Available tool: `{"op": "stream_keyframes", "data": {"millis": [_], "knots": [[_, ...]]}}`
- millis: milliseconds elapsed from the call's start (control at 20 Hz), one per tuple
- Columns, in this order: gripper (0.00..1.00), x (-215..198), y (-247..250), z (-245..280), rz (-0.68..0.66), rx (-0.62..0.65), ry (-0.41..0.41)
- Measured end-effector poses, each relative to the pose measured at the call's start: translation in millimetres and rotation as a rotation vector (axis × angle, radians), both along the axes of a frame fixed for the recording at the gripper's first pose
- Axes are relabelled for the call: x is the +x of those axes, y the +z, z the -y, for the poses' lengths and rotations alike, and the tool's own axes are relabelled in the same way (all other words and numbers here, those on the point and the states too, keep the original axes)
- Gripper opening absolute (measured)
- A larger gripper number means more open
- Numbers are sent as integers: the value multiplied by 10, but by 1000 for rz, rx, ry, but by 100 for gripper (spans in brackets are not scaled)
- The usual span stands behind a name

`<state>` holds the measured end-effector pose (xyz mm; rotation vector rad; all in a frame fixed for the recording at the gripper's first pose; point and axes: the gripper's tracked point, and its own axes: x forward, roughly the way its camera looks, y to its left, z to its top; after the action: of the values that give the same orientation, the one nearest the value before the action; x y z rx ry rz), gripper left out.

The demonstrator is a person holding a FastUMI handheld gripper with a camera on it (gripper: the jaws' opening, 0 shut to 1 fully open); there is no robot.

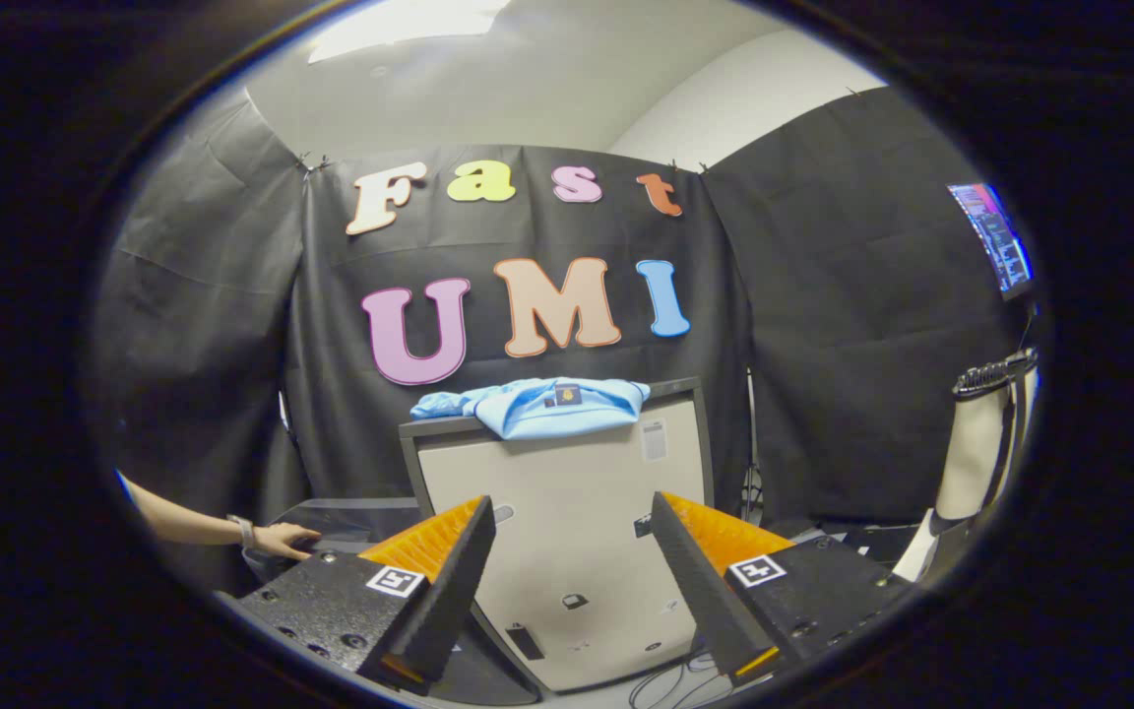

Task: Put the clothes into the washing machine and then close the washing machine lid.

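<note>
Gripper [572, 571] open; clothes [533, 406] atop washing machine [567, 512], opening hidden.

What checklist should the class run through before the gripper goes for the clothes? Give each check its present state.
1. Gripper fingers open, nothing held: ok.
2. Light blue garment in sight, lying on top of the washing machine beyond the fingers: ok.
3. Fingers at the garment: not ok, well short of it.
4. Washing machine lid open to take clothes: cannot tell.
5. Person's hand out of the path: ok, resting off beside the machine.
</note>
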<state>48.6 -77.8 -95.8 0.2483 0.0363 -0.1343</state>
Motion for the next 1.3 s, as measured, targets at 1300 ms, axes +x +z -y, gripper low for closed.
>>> {"op": "stream_keyframes", "data": {"millis": [1300], "knots": [[97,554,-38,-157,-34,-82,-18]]}}
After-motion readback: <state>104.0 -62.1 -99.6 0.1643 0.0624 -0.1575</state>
